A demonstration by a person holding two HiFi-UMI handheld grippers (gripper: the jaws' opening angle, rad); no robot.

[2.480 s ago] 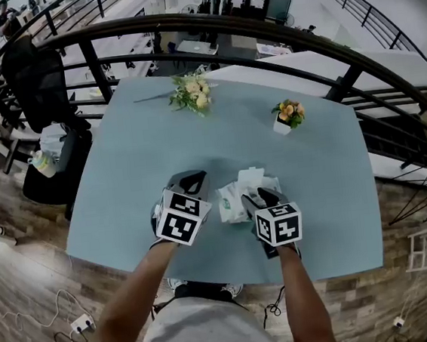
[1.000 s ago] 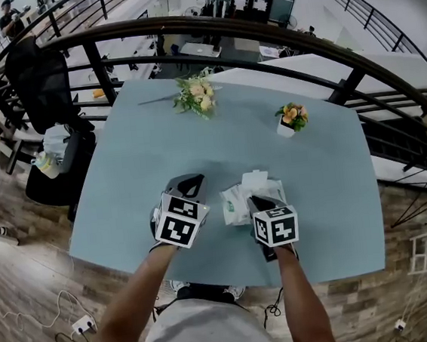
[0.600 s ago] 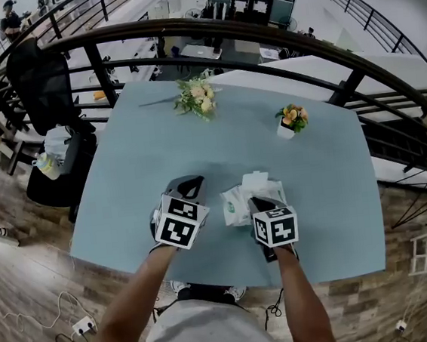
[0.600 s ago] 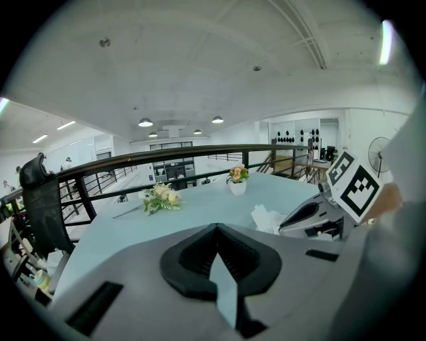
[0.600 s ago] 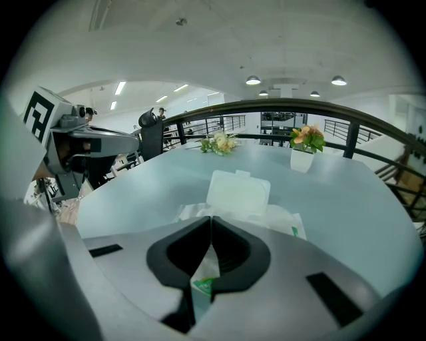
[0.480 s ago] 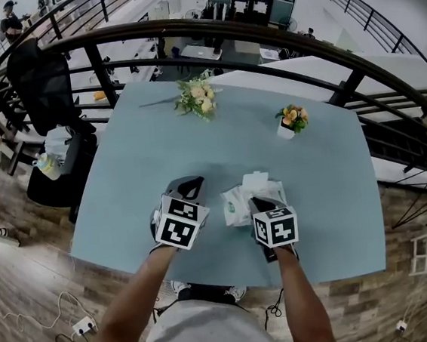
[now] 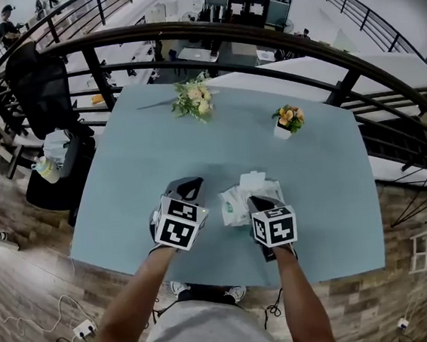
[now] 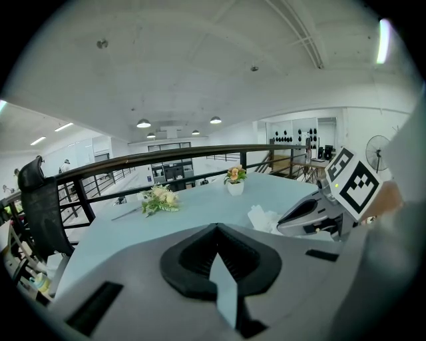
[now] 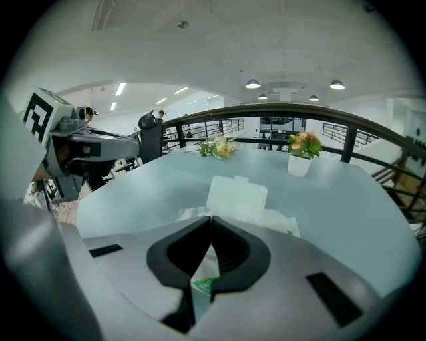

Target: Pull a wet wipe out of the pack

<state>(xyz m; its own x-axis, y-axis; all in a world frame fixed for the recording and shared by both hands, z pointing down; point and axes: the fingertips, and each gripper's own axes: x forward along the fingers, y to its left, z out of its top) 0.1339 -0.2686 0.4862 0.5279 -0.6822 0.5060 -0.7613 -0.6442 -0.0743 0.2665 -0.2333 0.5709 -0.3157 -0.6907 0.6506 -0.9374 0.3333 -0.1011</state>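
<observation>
Listing from the left: left tongs (image 7: 187, 186), tips together with nothing between them, were poised over the desk (image 7: 136, 159) just beside the pack and not touching it, taking no part in the work. The wet-wipe pack (image 7: 234, 202) lay flat near the desk's near edge, its white flip lid (image 9: 236, 195) standing open on the far side, so the opening step was judged done. The right tongs (image 7: 255, 200) were angled down onto the pack's top at about the opening, tips closed together. White and green material showed in the gap behind the tips, but whether it was a wipe or only the wrapper could not be told. No wipe showed drawn clear of the pack in any view. Judged status: lid open, pinch made or attempted, the pull itself not yet done.
</observation>
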